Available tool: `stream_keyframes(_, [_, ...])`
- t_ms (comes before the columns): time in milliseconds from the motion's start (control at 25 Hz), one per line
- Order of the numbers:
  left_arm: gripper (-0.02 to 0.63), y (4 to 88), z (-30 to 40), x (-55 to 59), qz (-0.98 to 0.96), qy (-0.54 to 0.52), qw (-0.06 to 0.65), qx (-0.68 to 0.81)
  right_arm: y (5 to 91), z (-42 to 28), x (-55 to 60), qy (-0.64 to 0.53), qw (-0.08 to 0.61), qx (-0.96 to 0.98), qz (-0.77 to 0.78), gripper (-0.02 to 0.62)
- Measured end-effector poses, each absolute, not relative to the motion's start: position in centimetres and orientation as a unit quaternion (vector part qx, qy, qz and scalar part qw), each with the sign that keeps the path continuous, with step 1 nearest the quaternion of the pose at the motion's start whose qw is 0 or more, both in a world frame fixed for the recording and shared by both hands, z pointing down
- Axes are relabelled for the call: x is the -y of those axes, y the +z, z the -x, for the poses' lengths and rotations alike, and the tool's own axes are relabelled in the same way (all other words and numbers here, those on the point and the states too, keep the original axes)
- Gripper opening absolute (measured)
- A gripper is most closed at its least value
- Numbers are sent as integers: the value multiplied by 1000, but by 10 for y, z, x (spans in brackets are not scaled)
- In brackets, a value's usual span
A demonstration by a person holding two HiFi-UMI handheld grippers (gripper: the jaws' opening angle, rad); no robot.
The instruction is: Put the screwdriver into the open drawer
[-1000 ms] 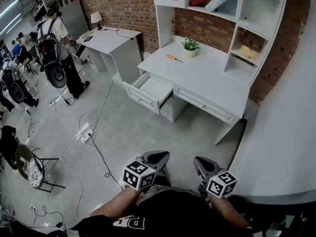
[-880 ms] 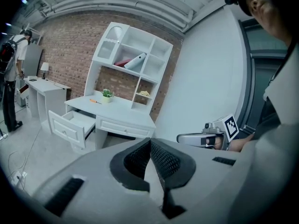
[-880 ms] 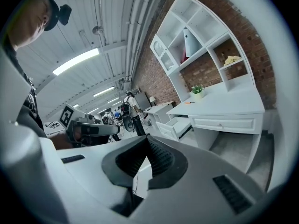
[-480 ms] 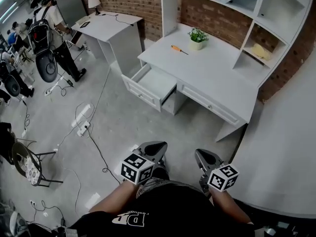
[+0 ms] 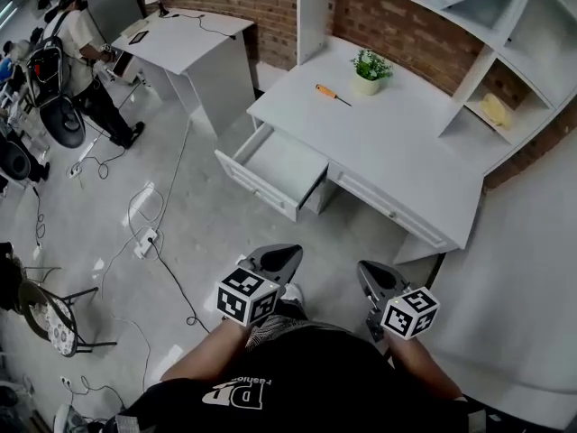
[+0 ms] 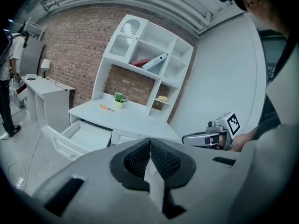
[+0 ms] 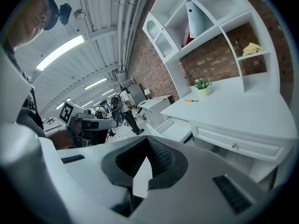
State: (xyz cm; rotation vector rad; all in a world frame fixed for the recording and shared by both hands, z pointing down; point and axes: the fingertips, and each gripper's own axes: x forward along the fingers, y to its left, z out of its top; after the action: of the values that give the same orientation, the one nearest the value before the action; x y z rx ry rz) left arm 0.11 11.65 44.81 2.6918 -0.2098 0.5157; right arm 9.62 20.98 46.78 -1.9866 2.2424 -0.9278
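Note:
The screwdriver, orange-handled, lies on the white desk beside a small potted plant. It also shows in the left gripper view as the screwdriver, and in the right gripper view as the screwdriver. The open drawer juts from the desk's left front, and I see nothing in it. My left gripper and right gripper are held side by side over the floor, well short of the desk. Both are shut with nothing in them; the pads meet in each gripper view.
A hutch with shelves rises behind the desk. A second white desk with a lamp stands to the left, with a person beside it. Cables and a power strip lie on the floor, and a chair is at the left.
Both grippers have been carried forward toward the desk, side by side. The desk and drawer now look larger and closer in the head view. The jaws stay shut.

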Motion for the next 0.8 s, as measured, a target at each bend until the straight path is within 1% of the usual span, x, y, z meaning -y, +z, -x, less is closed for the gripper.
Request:
stream_keyframes(320, [18, 453, -17, -18, -958, 181, 209, 78, 469, -120, -114, -296, -18, -710, 638, 5])
stream_keyframes(800, [18, 470, -15, 49, -953, 177, 228, 88, 479, -132, -53, -305, -43, -703, 641, 5])
